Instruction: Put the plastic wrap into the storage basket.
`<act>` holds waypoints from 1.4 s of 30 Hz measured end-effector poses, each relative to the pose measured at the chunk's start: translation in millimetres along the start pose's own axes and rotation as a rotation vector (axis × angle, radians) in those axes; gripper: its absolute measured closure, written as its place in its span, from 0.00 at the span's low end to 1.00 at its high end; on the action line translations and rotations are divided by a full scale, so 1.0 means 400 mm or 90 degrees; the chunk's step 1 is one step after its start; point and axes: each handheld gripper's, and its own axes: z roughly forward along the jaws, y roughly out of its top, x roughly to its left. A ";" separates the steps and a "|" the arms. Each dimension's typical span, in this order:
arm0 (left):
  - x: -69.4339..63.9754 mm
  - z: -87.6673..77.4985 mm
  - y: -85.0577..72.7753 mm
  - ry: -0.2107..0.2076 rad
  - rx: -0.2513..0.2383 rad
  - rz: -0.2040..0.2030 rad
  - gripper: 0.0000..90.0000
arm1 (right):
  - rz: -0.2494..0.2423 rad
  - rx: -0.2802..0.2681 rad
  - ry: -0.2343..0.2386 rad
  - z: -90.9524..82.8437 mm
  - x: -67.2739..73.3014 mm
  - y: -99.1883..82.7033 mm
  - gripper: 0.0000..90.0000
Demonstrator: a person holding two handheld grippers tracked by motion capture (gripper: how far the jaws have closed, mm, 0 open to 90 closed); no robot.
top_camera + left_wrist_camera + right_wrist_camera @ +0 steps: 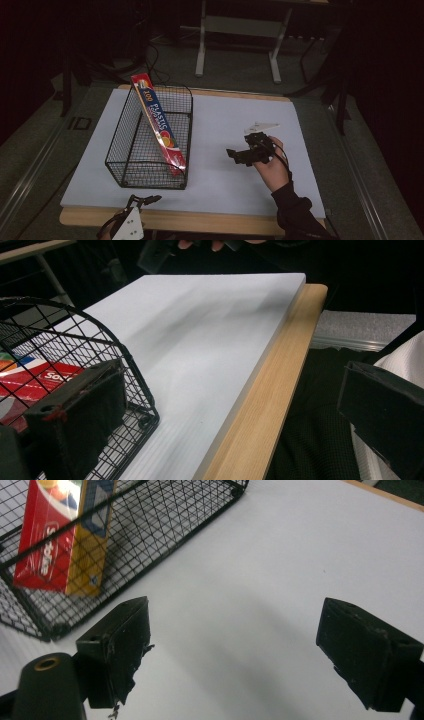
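Observation:
A long red, yellow and blue box of plastic wrap (159, 123) leans diagonally inside a black wire basket (131, 161) on the left half of the white board (220, 125). Its lower end (60, 540) rests in the basket's near right corner, and its top sticks out over the far rim. My right gripper (235, 154) hovers over the board to the right of the basket, jaws wide apart with nothing between them (235, 650). My left gripper (145, 200) is at the table's front edge just below the basket, open and empty (225, 415).
The white board lies on a wooden table whose light edge (200, 220) runs along the front. Behind the table stand metal frame legs (202, 45) and cables on a grey floor. A dark sleeve (300, 215) comes in at the bottom right.

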 end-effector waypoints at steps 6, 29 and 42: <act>0.000 0.000 0.000 0.000 0.001 -0.001 0.00 | 0.014 0.001 -0.008 -0.027 -0.027 -0.059 0.15; 0.000 0.003 -0.001 -0.002 0.005 0.002 0.00 | 0.008 0.025 -0.008 -0.072 -0.045 -0.211 0.15; -0.001 0.004 -0.001 -0.008 0.007 0.001 0.00 | -0.011 0.025 -0.036 -0.060 -0.048 -0.233 0.15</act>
